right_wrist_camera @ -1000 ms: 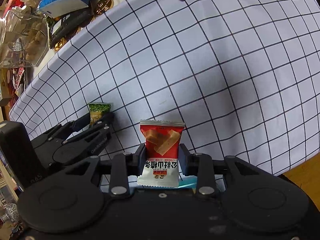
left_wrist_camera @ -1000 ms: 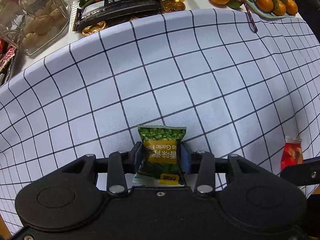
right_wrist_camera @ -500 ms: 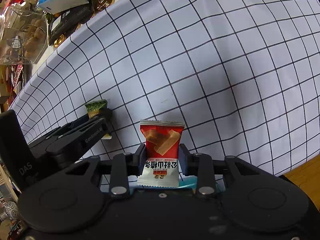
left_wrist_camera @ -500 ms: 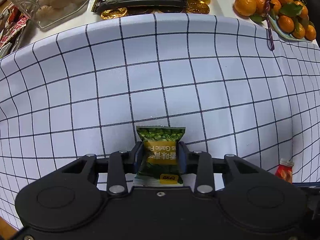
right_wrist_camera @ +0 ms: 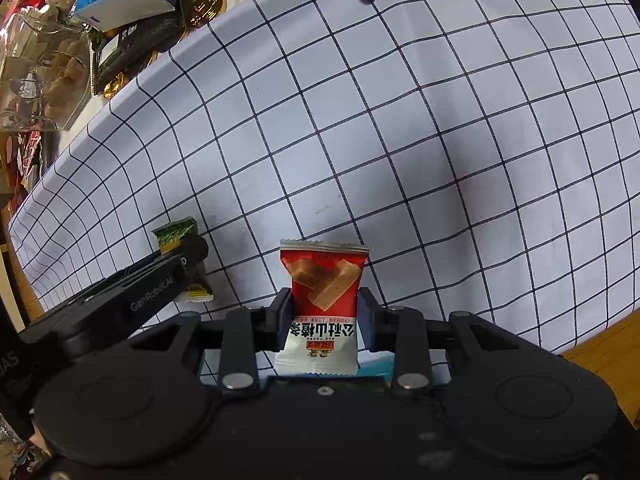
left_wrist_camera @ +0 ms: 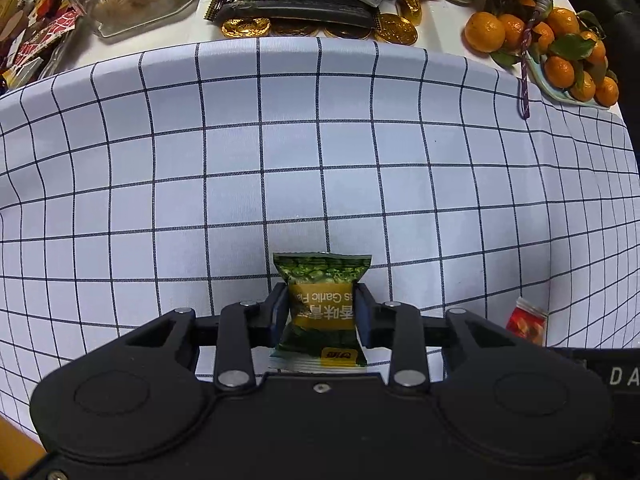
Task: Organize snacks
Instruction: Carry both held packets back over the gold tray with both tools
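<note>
Snacks held over the checked cloth, one packet per gripper.

Left wrist view: left gripper [left_wrist_camera: 321, 312] has just been closing, jaws now clenched on the green packet [left_wrist_camera: 322, 306] above the checked cloth [left_wrist_camera: 320, 160]. Right wrist view: right gripper [right_wrist_camera: 324, 320] clamped on the red packet [right_wrist_camera: 322, 304]. Judgement: keep both grips firm, lift clear of the cloth, then carry toward the snack pile without the grippers colliding.

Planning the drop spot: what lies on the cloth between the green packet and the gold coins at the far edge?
Nothing: the left wrist view shows bare checked cloth between the green packet and the gold coins.
</note>
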`<state>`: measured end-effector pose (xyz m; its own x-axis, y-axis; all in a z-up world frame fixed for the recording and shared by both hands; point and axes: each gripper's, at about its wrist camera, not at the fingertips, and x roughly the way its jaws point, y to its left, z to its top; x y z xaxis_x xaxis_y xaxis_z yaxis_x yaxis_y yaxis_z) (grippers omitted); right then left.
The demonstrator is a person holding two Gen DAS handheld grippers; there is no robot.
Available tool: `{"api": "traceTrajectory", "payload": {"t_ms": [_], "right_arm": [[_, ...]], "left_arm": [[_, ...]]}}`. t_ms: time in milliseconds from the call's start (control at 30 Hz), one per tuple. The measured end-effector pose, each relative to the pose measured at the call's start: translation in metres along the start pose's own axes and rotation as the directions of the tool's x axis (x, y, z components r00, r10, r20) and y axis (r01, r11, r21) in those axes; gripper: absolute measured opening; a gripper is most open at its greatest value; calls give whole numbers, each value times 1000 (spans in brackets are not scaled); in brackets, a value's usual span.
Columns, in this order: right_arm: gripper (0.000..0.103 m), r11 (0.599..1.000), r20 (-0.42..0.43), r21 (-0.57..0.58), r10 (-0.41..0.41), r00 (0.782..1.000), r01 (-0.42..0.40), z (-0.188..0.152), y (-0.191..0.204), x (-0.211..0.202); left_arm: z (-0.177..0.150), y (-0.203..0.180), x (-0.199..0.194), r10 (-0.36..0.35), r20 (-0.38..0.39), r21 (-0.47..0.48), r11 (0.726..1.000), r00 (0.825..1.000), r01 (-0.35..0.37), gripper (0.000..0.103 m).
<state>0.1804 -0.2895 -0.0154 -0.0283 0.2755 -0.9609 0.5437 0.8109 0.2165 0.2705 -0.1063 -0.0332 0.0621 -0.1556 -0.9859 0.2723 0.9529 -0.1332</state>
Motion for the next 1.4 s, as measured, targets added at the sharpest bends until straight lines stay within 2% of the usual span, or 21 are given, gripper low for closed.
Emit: {"api": "traceTrajectory", "payload": {"t_ms": [433, 633, 900, 1067, 1200, 1300, 1400], "right_arm": [[35, 998, 46, -32, -53, 998, 55, -2, 6, 0], [35, 995, 63, -47, -85, 994, 88, -3, 8, 4], [35, 993, 97, -72, -81, 992, 88, -9, 10, 1], [35, 992, 113, -80, -87, 990, 96, -13, 9, 2], [35, 989, 122, -72, -123, 985, 133, -14, 6, 8], [35, 982, 163, -65, -167, 972, 179, -19, 5, 7], [35, 981, 201, -80, -160, 967, 179, -28, 1, -2]], "left_arm": [[-29, 18, -31, -5, 41, -30, 1000, 999, 6, 43], [-43, 9, -44, -17, 70, -58, 998, 997, 21, 43], [-67, 1, -62, 51, 143, -17, 999, 988, -49, 43], [-91, 3, -67, 59, 166, -14, 998, 984, -57, 43], [-114, 5, -65, 56, 164, -13, 998, 985, -55, 43], [-132, 5, -65, 76, 176, -11, 997, 981, -75, 43], [-148, 8, -66, 77, 188, -10, 997, 979, -76, 43]]}}
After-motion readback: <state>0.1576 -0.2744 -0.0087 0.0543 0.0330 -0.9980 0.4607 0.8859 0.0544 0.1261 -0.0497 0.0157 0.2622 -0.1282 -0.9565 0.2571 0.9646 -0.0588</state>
